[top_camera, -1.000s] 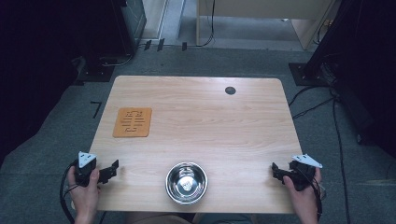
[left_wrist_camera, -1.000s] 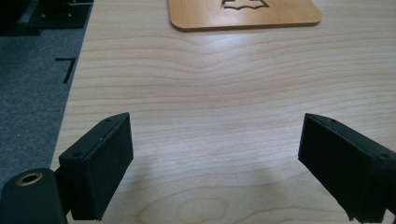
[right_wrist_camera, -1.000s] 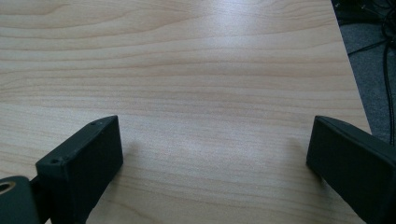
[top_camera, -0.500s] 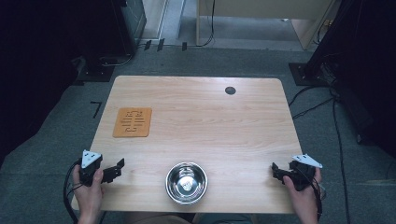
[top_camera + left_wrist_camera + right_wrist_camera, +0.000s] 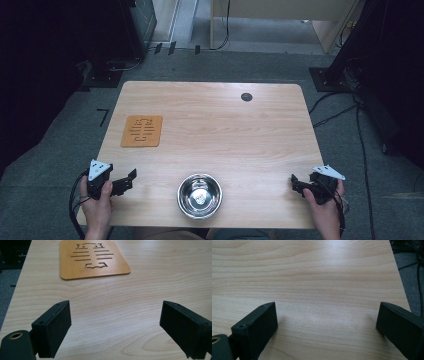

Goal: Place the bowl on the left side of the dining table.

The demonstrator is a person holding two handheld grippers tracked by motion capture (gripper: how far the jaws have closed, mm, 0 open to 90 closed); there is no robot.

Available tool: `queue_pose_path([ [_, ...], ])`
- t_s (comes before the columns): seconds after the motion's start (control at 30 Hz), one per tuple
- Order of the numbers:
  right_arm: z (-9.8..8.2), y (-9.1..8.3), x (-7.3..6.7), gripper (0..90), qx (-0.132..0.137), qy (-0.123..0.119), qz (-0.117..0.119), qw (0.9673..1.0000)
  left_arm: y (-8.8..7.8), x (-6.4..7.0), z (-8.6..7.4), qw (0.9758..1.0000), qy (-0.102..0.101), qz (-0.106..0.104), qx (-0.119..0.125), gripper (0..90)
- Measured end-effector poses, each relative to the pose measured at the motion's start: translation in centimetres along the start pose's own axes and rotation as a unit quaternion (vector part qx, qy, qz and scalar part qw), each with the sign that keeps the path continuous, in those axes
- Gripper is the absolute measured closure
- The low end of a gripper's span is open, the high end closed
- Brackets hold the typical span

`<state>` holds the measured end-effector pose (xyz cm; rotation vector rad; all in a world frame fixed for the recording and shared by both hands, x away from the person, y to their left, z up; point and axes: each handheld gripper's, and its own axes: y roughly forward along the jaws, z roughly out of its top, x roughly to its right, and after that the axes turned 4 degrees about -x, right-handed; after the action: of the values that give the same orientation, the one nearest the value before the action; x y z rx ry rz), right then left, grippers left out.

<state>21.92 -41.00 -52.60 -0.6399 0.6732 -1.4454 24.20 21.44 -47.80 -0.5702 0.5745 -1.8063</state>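
Left claw (image 5: 131, 180) spread, bowl (image 5: 199, 195) upright

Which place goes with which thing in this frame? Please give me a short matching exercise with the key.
Things:
1. steel bowl
2. orange trivet
3. left gripper
4. right gripper

Places or states:
A. on the left part of the table, ahead of one gripper
B. open, at the table's near right corner
C. centred at the near edge, between the two hands
D. open, at the table's near left corner

Pairs: 1-C, 2-A, 3-D, 4-B
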Motion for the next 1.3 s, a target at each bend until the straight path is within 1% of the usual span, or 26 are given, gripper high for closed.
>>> queue_pose_path([
  [0.23,0.0,0.0,0.0,3.1,0.000,0.000,0.000,1.0000,-0.2,0.4,0.2,1.0000,0.003,-0.005,0.002,10.1],
  [0.57,0.0,0.0,0.0,3.1,0.000,0.000,0.000,1.0000,-0.6,1.6,0.6,0.9998,0.010,-0.013,0.009,10.1],
  [0.83,0.0,0.0,0.0,3.1,0.000,0.001,0.000,1.0000,-0.5,2.3,0.7,0.9996,0.019,-0.015,0.011,10.1],
  [1.0,0.0,0.0,0.0,3.1,0.000,0.000,0.000,1.0000,-0.6,2.7,0.7,0.9995,0.020,-0.019,0.013,10.1],
  [1.1,0.0,0.0,0.0,3.1,0.000,0.001,0.000,1.0000,-0.5,3.2,0.7,0.9993,0.026,-0.021,0.014,10.1],
  [1.3,0.0,0.0,0.0,3.1,0.000,0.000,0.000,1.0000,-0.5,3.7,0.7,0.9992,0.029,-0.024,0.013,10.1],
])
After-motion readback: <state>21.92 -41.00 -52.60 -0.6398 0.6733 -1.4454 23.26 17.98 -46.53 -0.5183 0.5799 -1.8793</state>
